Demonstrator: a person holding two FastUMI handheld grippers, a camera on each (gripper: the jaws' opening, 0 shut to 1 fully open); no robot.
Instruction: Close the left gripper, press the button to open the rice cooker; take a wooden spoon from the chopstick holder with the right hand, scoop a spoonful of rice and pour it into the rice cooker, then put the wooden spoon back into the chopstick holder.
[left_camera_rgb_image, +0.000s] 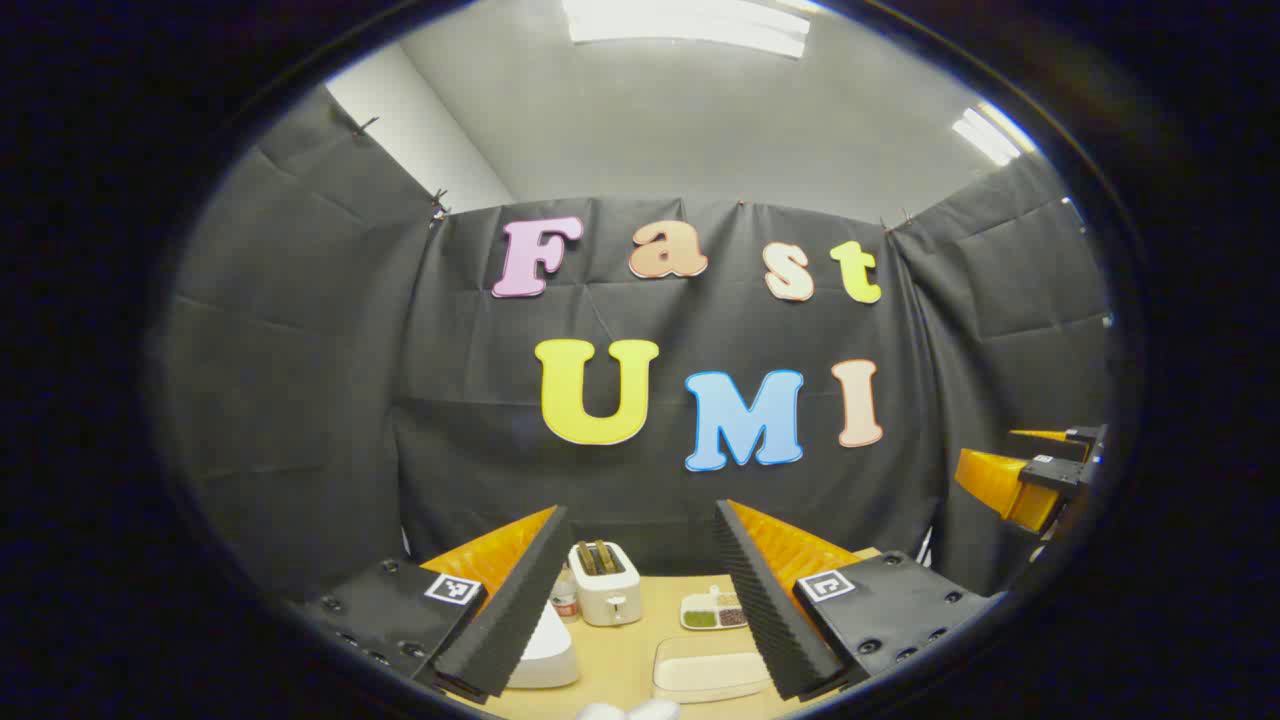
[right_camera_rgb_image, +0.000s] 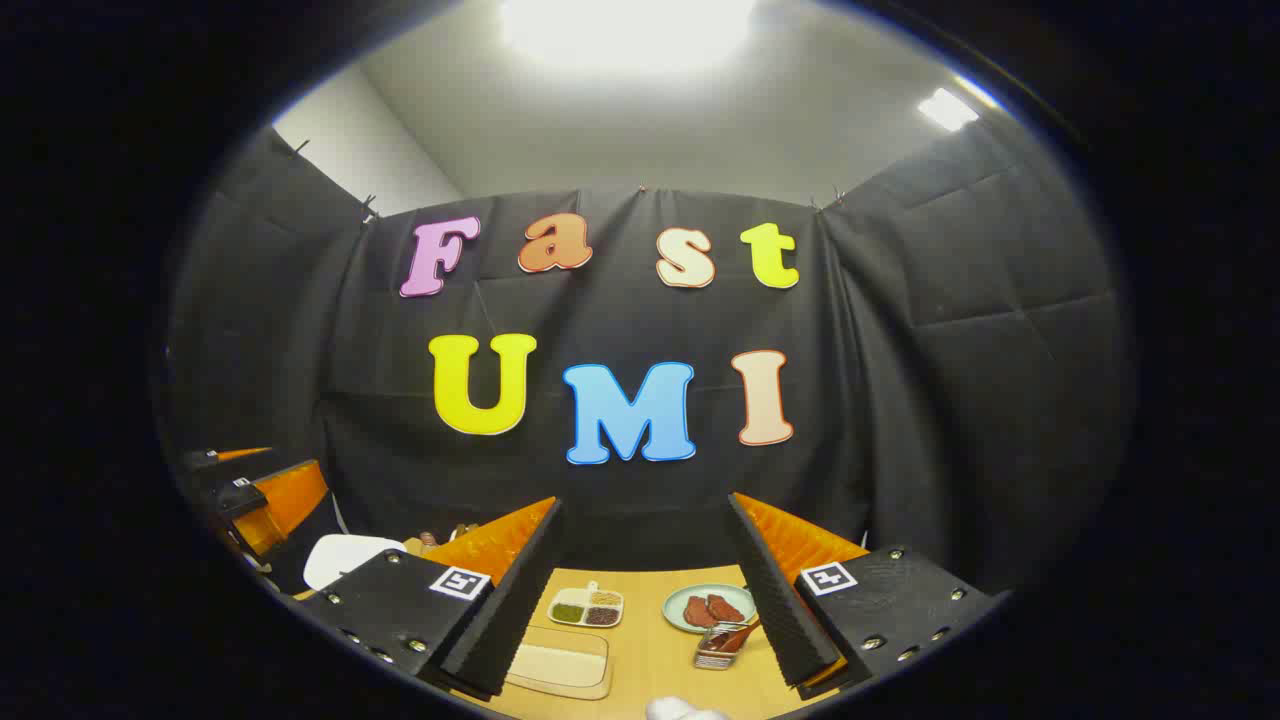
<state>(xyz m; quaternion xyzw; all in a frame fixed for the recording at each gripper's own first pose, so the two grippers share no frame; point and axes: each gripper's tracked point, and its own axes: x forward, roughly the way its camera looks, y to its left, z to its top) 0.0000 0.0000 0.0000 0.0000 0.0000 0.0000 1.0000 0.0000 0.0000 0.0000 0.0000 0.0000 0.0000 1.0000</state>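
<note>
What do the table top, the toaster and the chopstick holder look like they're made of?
Table: pale wood or a wood-look laminate, matte, evenly tan. Toaster: white body, probably plastic or painted metal, smooth with a slight sheen. Chopstick holder: looks like shiny metal, with bright reflections; too small to be sure.

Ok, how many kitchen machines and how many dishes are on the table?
Machines: 2 (toaster, rice cooker)
Dishes: 3 (plate, divided dish, tray)
Total: 5
</note>
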